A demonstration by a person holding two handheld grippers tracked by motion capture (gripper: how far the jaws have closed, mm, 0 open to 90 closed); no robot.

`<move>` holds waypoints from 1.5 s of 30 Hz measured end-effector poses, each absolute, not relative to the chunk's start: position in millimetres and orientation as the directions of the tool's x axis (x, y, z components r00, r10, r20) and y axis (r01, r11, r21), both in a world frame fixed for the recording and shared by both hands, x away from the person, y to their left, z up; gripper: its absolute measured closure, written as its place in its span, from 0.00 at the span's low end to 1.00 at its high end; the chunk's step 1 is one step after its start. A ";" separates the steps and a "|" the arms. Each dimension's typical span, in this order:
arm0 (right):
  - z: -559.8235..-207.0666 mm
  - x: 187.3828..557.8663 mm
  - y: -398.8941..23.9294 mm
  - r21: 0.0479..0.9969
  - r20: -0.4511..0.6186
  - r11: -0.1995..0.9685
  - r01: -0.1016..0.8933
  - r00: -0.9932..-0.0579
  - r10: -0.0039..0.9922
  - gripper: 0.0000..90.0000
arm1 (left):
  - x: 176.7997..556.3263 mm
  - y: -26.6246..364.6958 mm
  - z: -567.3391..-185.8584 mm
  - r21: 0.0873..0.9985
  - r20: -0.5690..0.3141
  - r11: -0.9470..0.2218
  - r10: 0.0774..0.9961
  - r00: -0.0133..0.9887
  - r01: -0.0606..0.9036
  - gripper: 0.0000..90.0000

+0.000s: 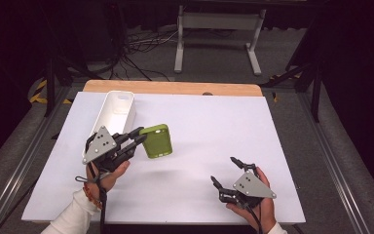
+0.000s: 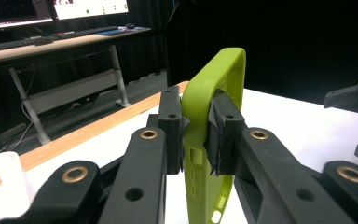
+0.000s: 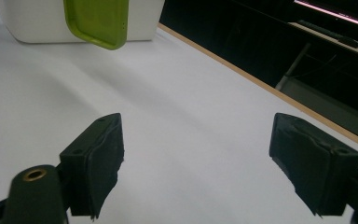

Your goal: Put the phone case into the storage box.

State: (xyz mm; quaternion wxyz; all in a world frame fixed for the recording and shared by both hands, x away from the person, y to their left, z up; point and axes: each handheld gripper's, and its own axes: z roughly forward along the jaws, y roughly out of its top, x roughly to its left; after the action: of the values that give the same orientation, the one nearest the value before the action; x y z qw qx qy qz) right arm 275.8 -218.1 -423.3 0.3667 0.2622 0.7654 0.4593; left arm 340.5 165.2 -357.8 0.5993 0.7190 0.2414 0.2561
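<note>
Green phone case, centre-left of the high view, lifted off the bench and pinched by the left tongs. In the left gripper view the case stands on edge, and the two black pads clamp one thin side wall, one pad inside the shell and one outside. Left tongs shut on the case.

Handling guess: very light, a soft rubbery or silicone-type shell, matte, rounded corners, with cut-outs near the bottom edge. It will likely flex and twist if gripped far from a corner, and the thin rim could slip out of the pads. The best hold looks like the side wall near a corner, as now, or across both long walls. Not fragile.

Right tongs, lower right of the high view, jaws spread wide with nothing between them, held low over the bench. The right gripper view shows both pads apart over bare white surface, with the case hanging at upper left in front of the tray.

White plastic tray, long, rounded, glossy and hard, upper left of the high view, just behind the case. Whether they touch I cannot tell. The bench top is a smooth white sheet over a wooden board whose pale edge shows at the far side.
</note>
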 end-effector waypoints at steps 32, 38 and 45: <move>-422.7 276.1 -216.5 0.894 -0.323 0.444 0.062 -0.597 0.734 0.21 | 339.8 189.7 -347.3 0.983 0.110 -0.183 0.674 0.731 0.021 0.87; -423.1 276.3 -215.8 0.892 -0.326 0.447 0.062 -0.598 0.732 0.21 | 339.8 194.4 -345.2 0.982 0.120 -0.188 0.677 0.726 0.013 0.87; -423.0 276.7 -216.2 0.893 -0.325 0.447 0.062 -0.598 0.732 0.21 | 339.3 202.3 -341.2 0.982 0.126 -0.191 0.682 0.720 0.009 0.87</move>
State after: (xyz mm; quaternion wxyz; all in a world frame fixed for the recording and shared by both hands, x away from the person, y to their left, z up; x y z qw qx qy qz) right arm 276.7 -216.2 -423.0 0.3658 0.2588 0.7678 0.4579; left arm 339.3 202.3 -341.2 0.5884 0.7168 0.2411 0.2860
